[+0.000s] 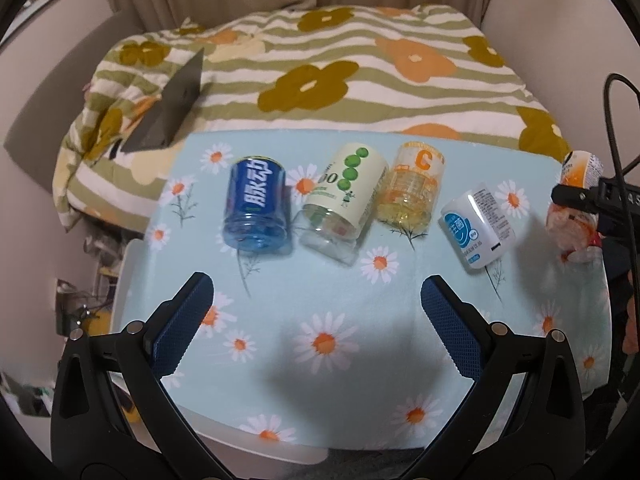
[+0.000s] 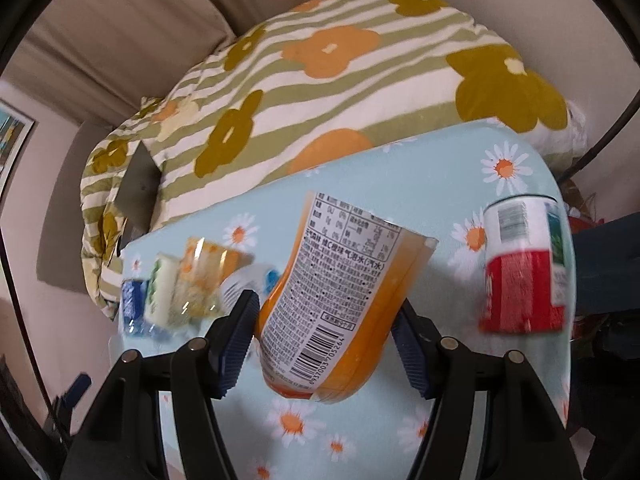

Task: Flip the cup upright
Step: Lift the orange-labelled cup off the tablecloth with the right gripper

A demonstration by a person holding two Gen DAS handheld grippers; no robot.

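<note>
My right gripper (image 2: 326, 312) is shut on an orange cup (image 2: 336, 300) with a white printed label, held tilted above the table. In the left wrist view the same cup (image 1: 582, 168) shows at the far right edge in the right gripper's fingers (image 1: 576, 194). My left gripper (image 1: 316, 296) is open and empty over the near part of the table. A red and white cup (image 2: 524, 268) stands at the right. A blue cup (image 1: 256, 204), a green-dotted cup (image 1: 344, 200), a yellow cup (image 1: 412, 188) and a white cup (image 1: 478, 228) lie on their sides in a row.
The table carries a light blue daisy cloth (image 1: 320, 340). Behind it lies a striped flower quilt (image 1: 320, 80) with a dark laptop (image 1: 172, 108) on it. A black cable (image 1: 616, 128) hangs at the right. Clutter sits on the floor at the left.
</note>
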